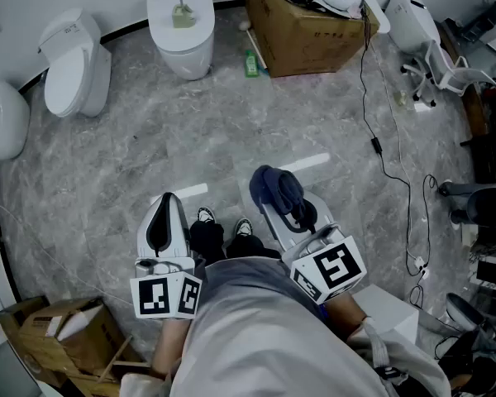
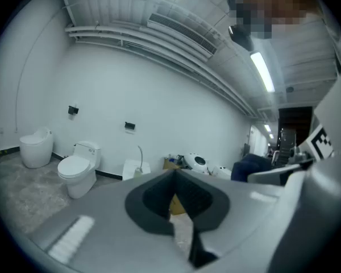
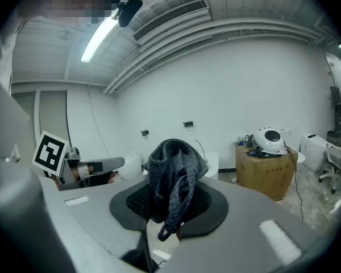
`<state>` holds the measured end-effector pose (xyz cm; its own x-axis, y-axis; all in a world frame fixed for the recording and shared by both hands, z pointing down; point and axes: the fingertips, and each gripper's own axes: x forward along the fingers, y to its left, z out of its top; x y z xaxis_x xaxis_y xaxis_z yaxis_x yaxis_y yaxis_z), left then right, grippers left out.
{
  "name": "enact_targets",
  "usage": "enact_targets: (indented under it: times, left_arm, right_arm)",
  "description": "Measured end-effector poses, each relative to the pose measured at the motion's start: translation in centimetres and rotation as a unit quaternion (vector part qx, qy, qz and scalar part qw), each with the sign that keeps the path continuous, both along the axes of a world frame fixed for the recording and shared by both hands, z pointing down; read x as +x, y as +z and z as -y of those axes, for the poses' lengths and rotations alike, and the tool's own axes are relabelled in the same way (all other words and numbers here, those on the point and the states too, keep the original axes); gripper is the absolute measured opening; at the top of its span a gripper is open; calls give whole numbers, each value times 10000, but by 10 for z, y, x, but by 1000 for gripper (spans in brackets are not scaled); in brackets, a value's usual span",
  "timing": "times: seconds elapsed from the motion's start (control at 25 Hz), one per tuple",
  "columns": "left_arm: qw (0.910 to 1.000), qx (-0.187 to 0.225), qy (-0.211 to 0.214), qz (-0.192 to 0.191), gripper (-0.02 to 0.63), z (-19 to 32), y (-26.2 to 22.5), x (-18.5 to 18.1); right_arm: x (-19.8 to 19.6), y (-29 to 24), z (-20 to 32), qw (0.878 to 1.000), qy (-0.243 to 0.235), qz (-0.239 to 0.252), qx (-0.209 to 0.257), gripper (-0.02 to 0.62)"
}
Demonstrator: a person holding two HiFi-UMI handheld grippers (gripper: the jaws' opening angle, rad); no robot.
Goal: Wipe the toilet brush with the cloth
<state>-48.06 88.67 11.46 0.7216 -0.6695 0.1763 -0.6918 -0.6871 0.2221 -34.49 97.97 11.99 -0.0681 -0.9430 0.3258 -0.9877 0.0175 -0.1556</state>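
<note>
Right gripper (image 3: 170, 201) clamps the dark cloth (image 3: 175, 164), likely soft and light. Left gripper (image 2: 179, 201) closed, empty. Toilet brush (image 1: 180, 11), upper centre: take its stiff-looking handle.

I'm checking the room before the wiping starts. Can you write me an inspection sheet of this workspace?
Surface: grey marbled floor, no table.
Job's things: toilet brush stands on top of the middle toilet; dark cloth is off the floor.
Clutter: green bottle beside a cardboard box.
Grippers: left tongs shut, empty; right tongs shut on the cloth.
Cables: black cable trails over the floor at right.
Surroundings: two more toilets along the wall.
</note>
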Motion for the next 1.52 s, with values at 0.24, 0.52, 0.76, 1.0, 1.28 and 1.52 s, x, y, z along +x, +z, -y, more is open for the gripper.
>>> enact_targets:
  times: [0.24,0.52,0.76,1.0,1.28,1.52]
  left_arm:
    - [9999,-12,58,121,0,-27,-12,-3]
    - [9995,-38,-30,308,0,-47,0,2]
    - [9995,96,-8,293,0,-36,-3,6]
    - [9993,186,-4,325,0,5,2,18]
    - [9991,221,-13,348,0,74,3,30]
    - [9992,290,1,268,0,140,-9,41]
  right_arm:
    - [-15,-6,-29,9995,-179,201,-143,92]
    - [6,1,-45,9991,-256,267,-194,103]
    - [10,13,-35,9985,-268,366,-319,105]
    - [17,18,4,9986,-313,230,-349,106]
    - [22,27,69,9985,-247,62,-476,106]
    - [40,28,134,9974,-61,-15,-711,107]
